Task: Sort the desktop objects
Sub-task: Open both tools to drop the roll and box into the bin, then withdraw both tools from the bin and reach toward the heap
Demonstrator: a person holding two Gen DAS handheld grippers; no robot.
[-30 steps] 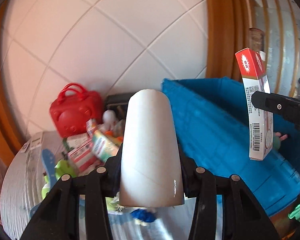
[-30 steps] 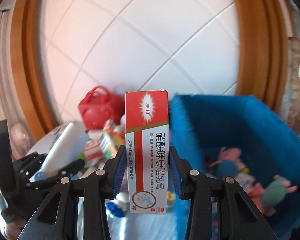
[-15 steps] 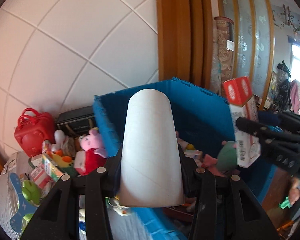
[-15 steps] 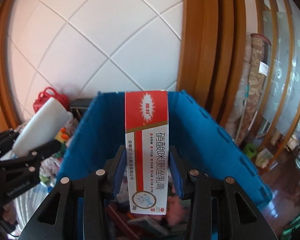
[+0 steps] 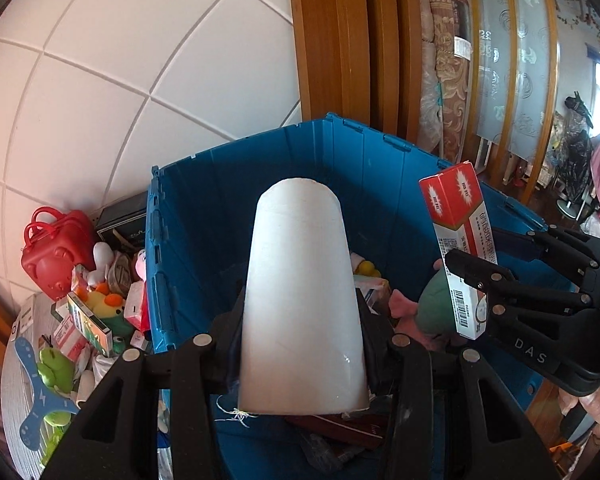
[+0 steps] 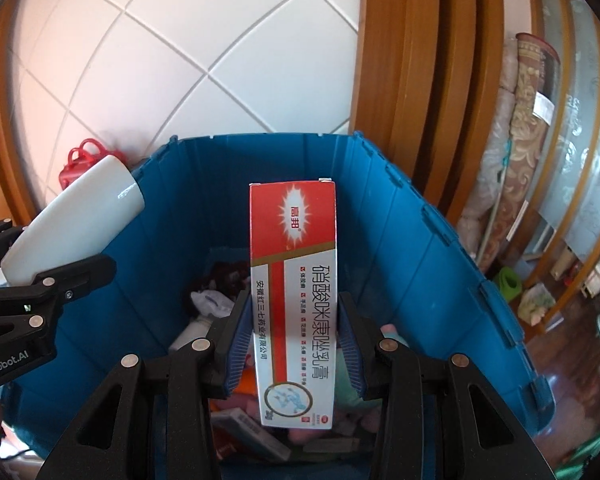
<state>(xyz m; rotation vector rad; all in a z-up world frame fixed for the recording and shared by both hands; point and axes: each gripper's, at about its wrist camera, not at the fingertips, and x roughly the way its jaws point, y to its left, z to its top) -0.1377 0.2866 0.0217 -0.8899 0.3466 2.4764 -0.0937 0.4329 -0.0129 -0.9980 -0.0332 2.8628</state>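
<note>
A smooth white tapered plastic bottle (image 5: 302,304) is clamped in the left tool (image 5: 300,344), held above the open blue plastic crate (image 5: 188,216). A red-and-white cardboard ointment box (image 6: 294,300) is gripped upright by the right tool (image 6: 294,344) over the same crate, where what appear to be soft toys (image 5: 432,304) are piled.

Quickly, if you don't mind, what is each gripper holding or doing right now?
Left gripper: jaws shut on the white cup, above the blue bin.
Right gripper: jaws shut on the red-and-white box, over the same bin.
</note>
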